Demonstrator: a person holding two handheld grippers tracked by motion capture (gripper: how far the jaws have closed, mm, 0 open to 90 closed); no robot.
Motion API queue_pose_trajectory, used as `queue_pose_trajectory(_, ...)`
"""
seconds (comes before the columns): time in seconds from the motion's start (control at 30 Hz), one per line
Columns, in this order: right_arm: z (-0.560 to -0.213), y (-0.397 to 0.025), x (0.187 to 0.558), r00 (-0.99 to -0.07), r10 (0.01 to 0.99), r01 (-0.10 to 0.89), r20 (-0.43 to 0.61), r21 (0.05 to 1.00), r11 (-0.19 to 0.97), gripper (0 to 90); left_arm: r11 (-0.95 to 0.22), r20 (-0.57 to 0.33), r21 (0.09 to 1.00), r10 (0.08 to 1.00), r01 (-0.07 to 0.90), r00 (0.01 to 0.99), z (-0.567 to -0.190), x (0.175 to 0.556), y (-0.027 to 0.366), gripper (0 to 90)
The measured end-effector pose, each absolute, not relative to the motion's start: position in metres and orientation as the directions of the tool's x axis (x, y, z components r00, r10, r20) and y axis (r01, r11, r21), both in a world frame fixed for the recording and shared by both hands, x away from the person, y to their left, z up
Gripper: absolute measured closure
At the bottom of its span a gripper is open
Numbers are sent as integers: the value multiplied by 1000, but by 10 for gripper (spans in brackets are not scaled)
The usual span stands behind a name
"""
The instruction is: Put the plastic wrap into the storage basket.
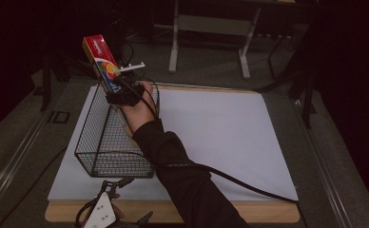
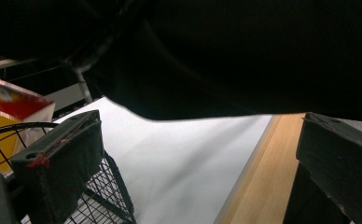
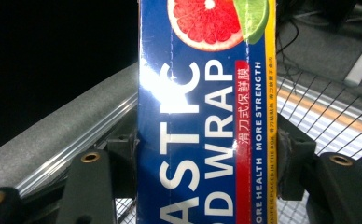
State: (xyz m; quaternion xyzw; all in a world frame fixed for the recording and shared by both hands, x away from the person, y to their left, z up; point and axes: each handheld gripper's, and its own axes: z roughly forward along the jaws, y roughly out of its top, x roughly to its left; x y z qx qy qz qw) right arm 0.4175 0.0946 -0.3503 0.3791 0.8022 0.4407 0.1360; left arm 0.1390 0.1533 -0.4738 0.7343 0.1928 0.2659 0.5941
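My right gripper is shut on a long plastic wrap box, blue with a red end and fruit pictures, held tilted above the far end of a black wire basket. In the right gripper view the plastic wrap box stands between the two jaws, with the basket mesh behind it. My left gripper rests at the table's near edge, just in front of the basket, its jaws apart with nothing between them. The left gripper view has the basket corner and the box at its left.
A white sheet covers most of the wooden table. A black cable trails from the right arm across the sheet. Grey table legs stand on the floor beyond. The dark sleeve fills the top of the left gripper view.
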Motion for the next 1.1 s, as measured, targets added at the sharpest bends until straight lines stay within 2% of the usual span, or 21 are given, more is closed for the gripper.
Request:
queue_pose_trajectory(0.13, -368, 98, 419, -660, 737, 528, 145, 788, 317, 399, -222, 177, 974, 619, -45, 765, -473, 138, 154, 13)
queue_pose_trajectory(0.4, -398, 100, 418, -639, 749, 586, 178, 742, 324, 399, -159, 99, 987, 619, 1, 779, -473, 142, 159, 13)
queue_pose_trajectory(0.67, -414, 103, 416, -625, 771, 596, 122, 713, 371, 399, -211, 153, 977, 616, -25, 773, -474, 140, 155, 13)
queue_pose_trajectory(0.93, -425, 98, 420, -601, 779, 646, 175, 680, 346, 397, -214, 156, 976, 614, -27, 773, -474, 140, 155, 13)
queue_pose_trajectory(1.1, -425, 100, 418, -610, 778, 638, 150, 676, 369, 394, -221, 160, 975, 612, -28, 774, -474, 140, 154, 13)
